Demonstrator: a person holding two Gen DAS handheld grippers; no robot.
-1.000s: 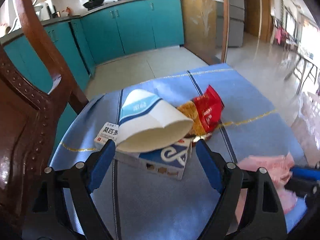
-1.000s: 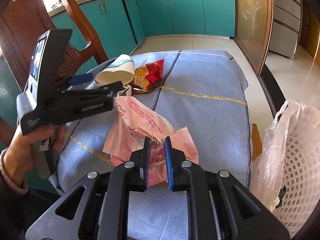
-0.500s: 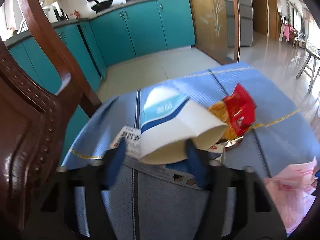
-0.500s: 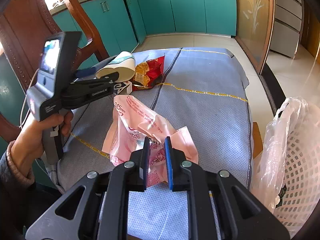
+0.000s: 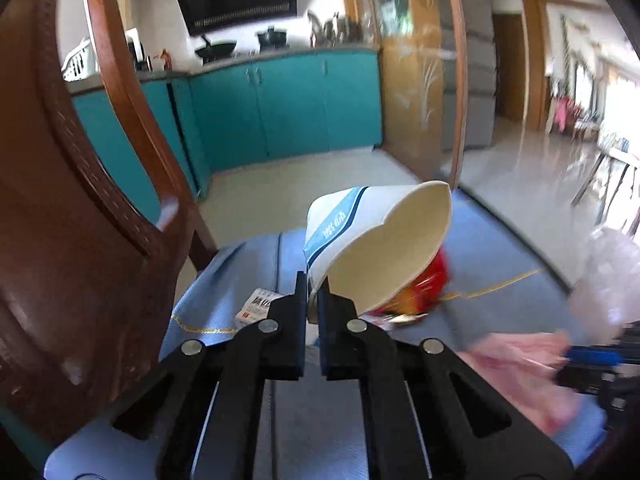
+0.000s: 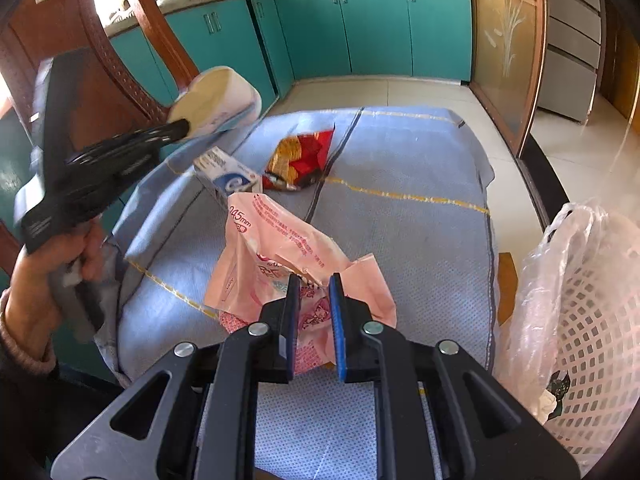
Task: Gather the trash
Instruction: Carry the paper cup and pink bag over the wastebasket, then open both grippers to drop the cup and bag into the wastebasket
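Left claw pinches the paper cup aloft; right claw grips the pink bag. Snack wrapper and carton remain on the worktop (basket waits nearby).

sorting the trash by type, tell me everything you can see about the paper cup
The paper cup is white with a blue band and blue characters near its base, cream inside, and looks like thin card. Its rim is squashed out of round and it appears empty. The left gripper pinches its wall at the rim, holding it tilted in the air, mouth toward the camera, above the blue tablecloth. Nothing else touches it; the small box and red snack wrapper lie below.
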